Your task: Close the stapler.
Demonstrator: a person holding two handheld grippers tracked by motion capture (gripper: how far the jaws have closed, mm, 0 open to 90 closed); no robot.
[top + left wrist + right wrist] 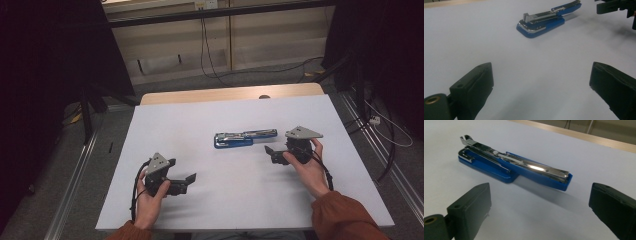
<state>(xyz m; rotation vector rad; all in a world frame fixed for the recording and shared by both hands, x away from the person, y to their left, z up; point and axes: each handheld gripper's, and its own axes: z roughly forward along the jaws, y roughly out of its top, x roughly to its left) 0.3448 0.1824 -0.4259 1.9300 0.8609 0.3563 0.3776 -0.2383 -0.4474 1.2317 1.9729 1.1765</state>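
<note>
A blue stapler (245,138) lies swung open and flat near the middle of the white table (200,120), its metal staple channel facing up. My right gripper (272,154) sits just right of the stapler, open, jaws pointing left at it. In the right gripper view the stapler (516,167) lies close ahead of that open gripper (540,207), with nothing between the jaws. My left gripper (186,183) rests at the front left of the table, open and holding nothing. In the left gripper view the stapler (544,22) lies well ahead of the gripper (541,87), and the right gripper (614,6) shows at top right.
A wooden strip (230,93) runs along the table's far edge. Beyond it, cables (210,60) trail over the grey floor. Dark curtains (50,50) hang at both sides. A metal rail (75,170) runs along the floor left of the table.
</note>
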